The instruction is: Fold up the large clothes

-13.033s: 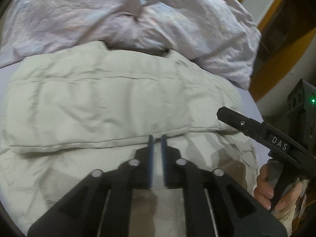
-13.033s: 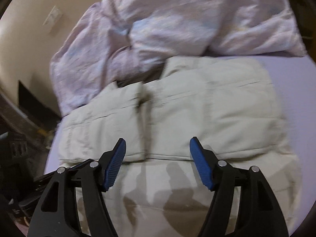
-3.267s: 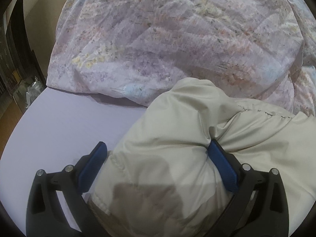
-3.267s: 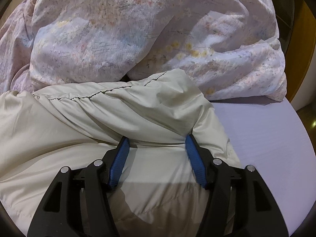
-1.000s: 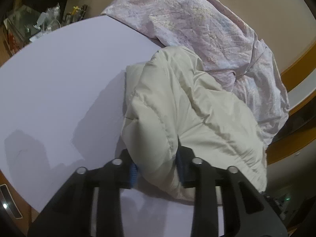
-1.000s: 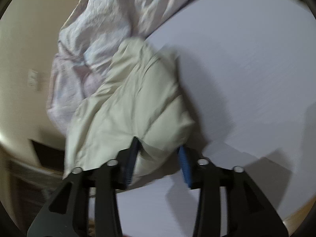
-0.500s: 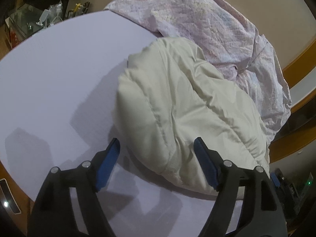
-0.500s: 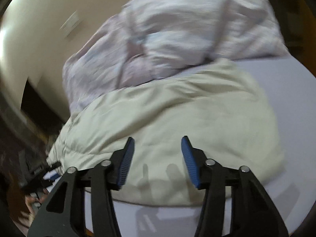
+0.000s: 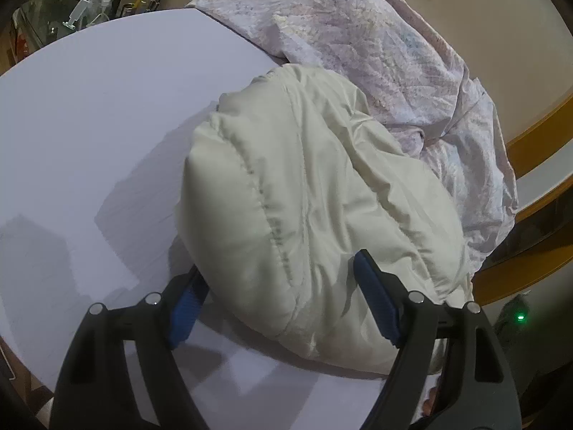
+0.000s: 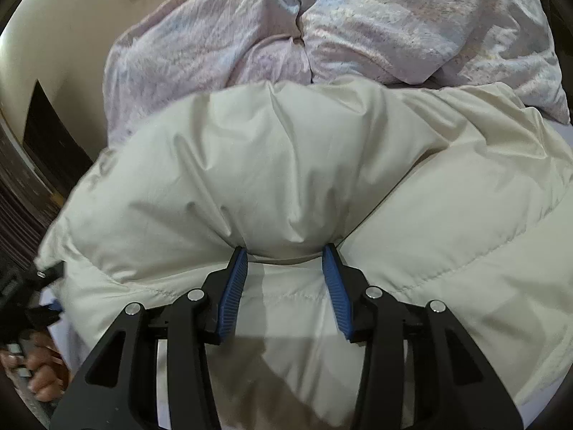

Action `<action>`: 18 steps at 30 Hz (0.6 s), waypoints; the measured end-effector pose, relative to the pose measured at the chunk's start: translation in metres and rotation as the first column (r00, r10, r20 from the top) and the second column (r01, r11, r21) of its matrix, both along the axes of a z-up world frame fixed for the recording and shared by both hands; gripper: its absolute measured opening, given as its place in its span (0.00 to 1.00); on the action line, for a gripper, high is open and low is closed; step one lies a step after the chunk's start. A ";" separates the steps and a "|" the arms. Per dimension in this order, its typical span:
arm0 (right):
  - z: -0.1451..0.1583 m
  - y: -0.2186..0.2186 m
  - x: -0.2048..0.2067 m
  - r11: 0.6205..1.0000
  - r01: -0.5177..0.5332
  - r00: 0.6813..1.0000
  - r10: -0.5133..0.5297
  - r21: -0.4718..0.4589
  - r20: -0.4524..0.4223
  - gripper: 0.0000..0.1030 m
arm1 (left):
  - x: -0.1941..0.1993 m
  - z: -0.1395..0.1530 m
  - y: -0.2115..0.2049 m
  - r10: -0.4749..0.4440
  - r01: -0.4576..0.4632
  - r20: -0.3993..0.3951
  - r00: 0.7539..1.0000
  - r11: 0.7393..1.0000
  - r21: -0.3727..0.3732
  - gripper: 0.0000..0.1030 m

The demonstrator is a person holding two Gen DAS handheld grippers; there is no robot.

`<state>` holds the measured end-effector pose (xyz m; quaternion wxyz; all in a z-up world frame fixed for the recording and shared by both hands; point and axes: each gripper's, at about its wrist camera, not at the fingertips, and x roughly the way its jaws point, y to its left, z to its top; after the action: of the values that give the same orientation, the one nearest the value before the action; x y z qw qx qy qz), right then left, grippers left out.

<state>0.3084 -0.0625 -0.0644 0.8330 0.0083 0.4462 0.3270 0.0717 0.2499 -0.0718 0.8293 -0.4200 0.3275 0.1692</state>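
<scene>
Blue ribbed pads of the right gripper (image 10: 284, 256) parted part way with a puffed fold of the cream quilted jacket (image 10: 286, 165) bulging between them, tips pressed into the fabric, firmness of any grip hard to judge; left gripper (image 9: 275, 286) spread wide around the jacket's rounded near end (image 9: 304, 197), left pad partly hidden behind the bulge. Folded into a soft stitched mound on the smooth lilac bedsheet (image 9: 89, 125), centre frame, against the crumpled floral duvet (image 9: 376, 36) at upper right.
</scene>
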 end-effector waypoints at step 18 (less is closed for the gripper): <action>-0.010 0.006 0.000 1.000 0.008 1.000 -0.008 -0.020 0.022 0.44 | 0.012 -0.024 0.024 0.063 -0.042 0.104 0.993 0.980 -0.194 0.73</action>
<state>0.3084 -0.0561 -0.0742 0.8392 -0.0019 0.4403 0.3192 0.0833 0.2739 -0.0954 0.7971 -0.5148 0.2852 0.1355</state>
